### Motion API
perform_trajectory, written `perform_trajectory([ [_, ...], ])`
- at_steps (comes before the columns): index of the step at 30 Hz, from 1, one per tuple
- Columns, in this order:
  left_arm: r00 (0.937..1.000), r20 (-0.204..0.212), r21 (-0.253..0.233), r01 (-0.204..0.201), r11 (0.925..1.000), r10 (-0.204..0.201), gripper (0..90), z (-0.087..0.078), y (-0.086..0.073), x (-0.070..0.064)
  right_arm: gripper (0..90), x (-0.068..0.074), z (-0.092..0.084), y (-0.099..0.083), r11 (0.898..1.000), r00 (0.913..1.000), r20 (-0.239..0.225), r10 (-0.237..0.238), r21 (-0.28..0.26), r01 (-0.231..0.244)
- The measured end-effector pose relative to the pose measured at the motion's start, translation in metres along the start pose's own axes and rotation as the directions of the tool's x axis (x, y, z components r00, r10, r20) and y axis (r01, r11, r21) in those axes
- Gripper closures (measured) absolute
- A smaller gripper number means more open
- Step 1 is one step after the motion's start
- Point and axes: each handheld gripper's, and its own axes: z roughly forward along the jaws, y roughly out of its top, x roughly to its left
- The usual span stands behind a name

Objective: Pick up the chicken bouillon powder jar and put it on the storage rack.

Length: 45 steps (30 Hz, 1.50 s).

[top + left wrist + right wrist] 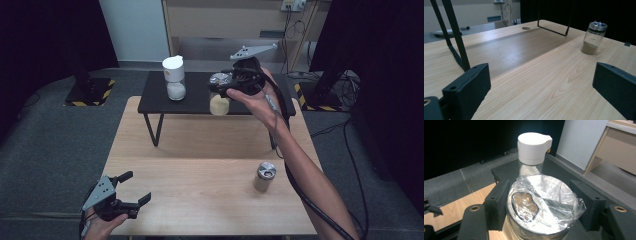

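A glass jar point(219, 105) with pale powder and a silver lid under clear plastic film point(541, 195) is at the front edge of the black riser point(155, 92). My right gripper point(220, 86) is shut on it, one pad on each side of the lid point(541, 200). Whether the jar rests on the riser I cannot tell. Beyond it stands a white-capped jar point(174, 79) point(534, 147) on the riser. A third jar with a silver lid point(263, 176) point(594, 37) stands on the wooden table. My left gripper point(137, 186) point(541, 85) is open at the table's near left corner, nothing between its jaws.
The riser point(504, 171) stands on thin black legs point(456, 37) across the back of the table point(200, 150). A cable trails from the right gripper along the person's forearm point(300, 170). Grey floor surrounds the table, with a wooden cabinet point(225, 20) behind.
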Motion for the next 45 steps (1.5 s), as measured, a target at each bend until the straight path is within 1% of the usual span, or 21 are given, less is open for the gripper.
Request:
perform_trajectory([
  [5, 1.0, 0.002, -0.001, 0.001, 1.0, -0.001, 0.3, 0.0, 0.0, 0.0, 35.5, -0.002, 0.007, 0.004, 1.0, 0.9998, 0.02, 0.007, -0.004, -0.007],
  [8, 1.0, -0.003, -0.002, -0.001, 1.0, 0.001, 0.3, 0.0, 0.0, 0.0, 35.5, -0.002, 0.01, 0.005, 1.0, 0.9991, 0.037, 0.022, -0.01, -0.022],
  [9, 1.0, 0.002, -0.002, 0.001, 1.0, -0.001, 0.3, 0.0, 0.0, 0.0, 35.5, -0.003, 0.011, 0.005, 1.0, 0.9988, 0.042, 0.026, -0.01, -0.026],
  [14, 1.0, 0.003, -0.002, 0.002, 1.0, -0.002, 0.3, 0.0, 0.0, 0.001, 35.5, -0.007, 0.018, 0.005, 0.999, 0.9969, 0.065, 0.046, -0.015, -0.045],
  [17, 1.0, 0.004, -0.001, 0.001, 1.0, -0.001, 0.3, 0.0, 0.0, 0.001, 35.5, -0.007, 0.023, 0.007, 0.999, 0.9952, 0.087, 0.044, -0.016, -0.043],
  [20, 1.0, 0.004, -0.001, 0.003, 1.0, -0.003, 0.3, 0.0, 0.0, 0.001, 35.6, -0.007, 0.027, 0.007, 0.999, 0.994, 0.098, 0.049, -0.012, -0.048],
  [23, 1.0, 0.005, -0.001, 0.004, 1.0, -0.004, 0.3, 0.0, 0.0, 0.001, 35.5, -0.007, 0.031, 0.008, 0.999, 0.9925, 0.114, 0.044, -0.006, -0.043],
  [27, 1.0, 0.005, -0.001, 0.005, 1.0, -0.005, 0.3, 0.0, -0.001, 0.001, 35.6, -0.009, 0.035, 0.007, 0.998, 0.9907, 0.123, 0.059, -0.007, -0.058],
  [31, 1.0, 0.006, -0.003, 0.006, 1.0, -0.006, 0.3, 0.0, -0.001, 0.001, 35.6, -0.01, 0.04, 0.007, 0.998, 0.9889, 0.137, 0.057, -0.003, -0.058],
  [34, 1.0, 0.007, -0.001, 0.006, 1.0, -0.006, 0.3, 0.001, -0.001, 0.001, 35.6, -0.012, 0.043, 0.006, 0.998, 0.9877, 0.141, 0.068, -0.001, -0.068],
  [36, 1.0, 0.007, -0.001, 0.005, 1.0, -0.005, 0.3, 0.001, -0.001, 0.001, 35.5, -0.013, 0.046, 0.005, 0.998, 0.9869, 0.148, 0.063, 0.001, -0.064],
  [39, 1.0, 0.007, -0.002, 0.006, 1.0, -0.006, 0.3, 0.001, -0.001, 0.001, 35.6, -0.014, 0.049, 0.003, 0.997, 0.9857, 0.152, 0.074, 0.005, -0.075],
  [42, 1.0, 0.007, -0.001, 0.006, 1.0, -0.006, 0.3, 0.001, -0.001, 0.001, 35.6, -0.014, 0.054, 0.001, 0.998, 0.9843, 0.164, 0.066, 0.01, -0.068],
  [45, 0.9999, 0.008, -0.001, 0.007, 1.0, -0.007, 0.3, 0.001, -0.001, 0.001, 35.6, -0.015, 0.057, 0.001, 0.997, 0.9835, 0.168, 0.068, 0.016, -0.071],
])
